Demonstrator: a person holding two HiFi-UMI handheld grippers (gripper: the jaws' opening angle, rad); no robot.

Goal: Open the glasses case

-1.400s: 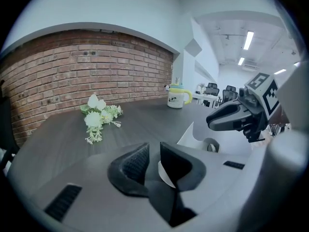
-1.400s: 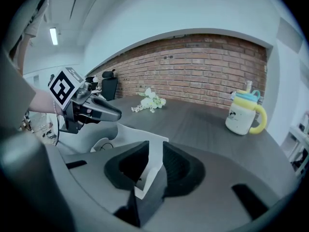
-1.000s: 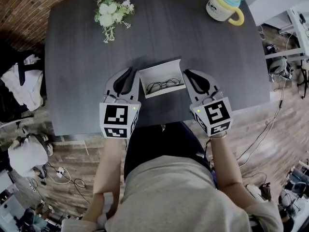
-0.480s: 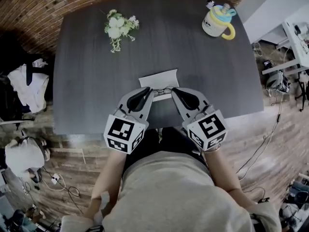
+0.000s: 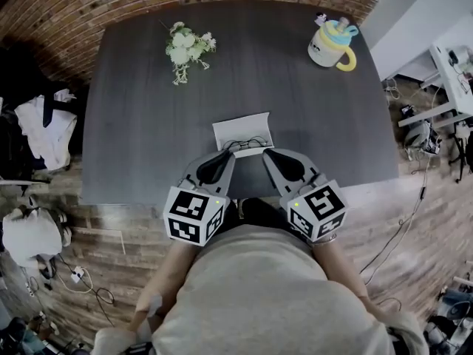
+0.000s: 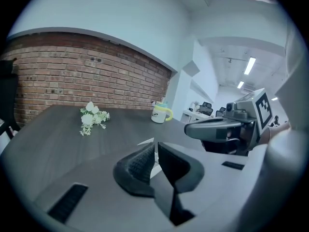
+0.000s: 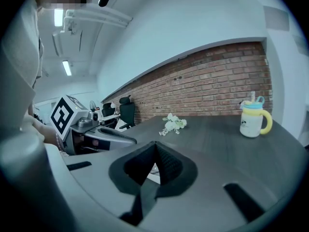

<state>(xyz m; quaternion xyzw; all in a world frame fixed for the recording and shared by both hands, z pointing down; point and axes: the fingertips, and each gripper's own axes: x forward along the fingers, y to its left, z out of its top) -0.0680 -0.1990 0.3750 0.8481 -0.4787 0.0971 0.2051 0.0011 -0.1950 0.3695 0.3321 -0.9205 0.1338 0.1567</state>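
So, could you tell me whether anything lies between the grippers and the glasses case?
Nothing visible does. The open glasses case lies just ahead of the left gripper and right gripper, both shut and empty; the flowers and cup sit far beyond it.

A dark grey wood-grain table [image 5: 133,124] carries a small bunch of white flowers [image 5: 188,48] far left, a yellow-and-white lidded mug [image 5: 330,45] far right, and a white rectangular glasses case [image 5: 242,130], open, at the middle of the near edge.
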